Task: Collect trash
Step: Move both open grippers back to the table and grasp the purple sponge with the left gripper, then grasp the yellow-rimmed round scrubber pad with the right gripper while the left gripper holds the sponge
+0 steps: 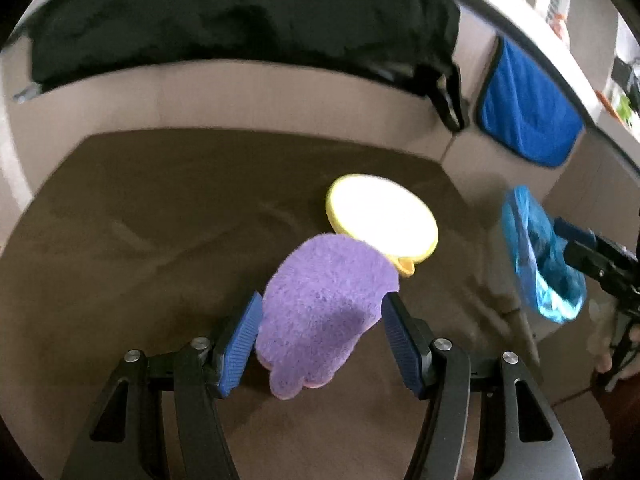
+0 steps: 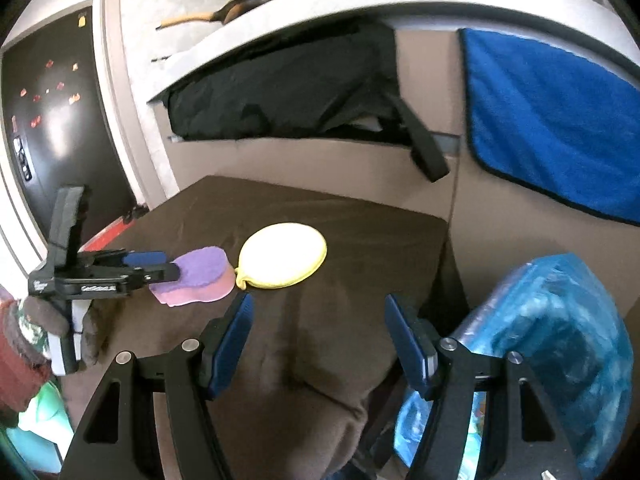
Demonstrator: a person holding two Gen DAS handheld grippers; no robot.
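my left hand-held gripper (image 1: 320,340) pinches the purple sponge (image 1: 320,312) at lower centre, lifted clear for binning; my right hand-held gripper (image 2: 316,344) gapes empty beside the blue trash bag (image 2: 552,344), lower right

sponge (image 1: 320,312): fuzzy purple | table cover (image 1: 160,220): matt brown cloth | bag (image 2: 552,344): glossy plastic

A sponge (image 1: 320,312) is sitting between the pads of the left claw (image 1: 320,340), over the tabletop (image 1: 160,220). A round pad (image 1: 382,220) is lying just behind it. A bag (image 2: 552,344) is hanging beside the tabletop's right edge, with a towel (image 2: 552,120) hanging behind it.
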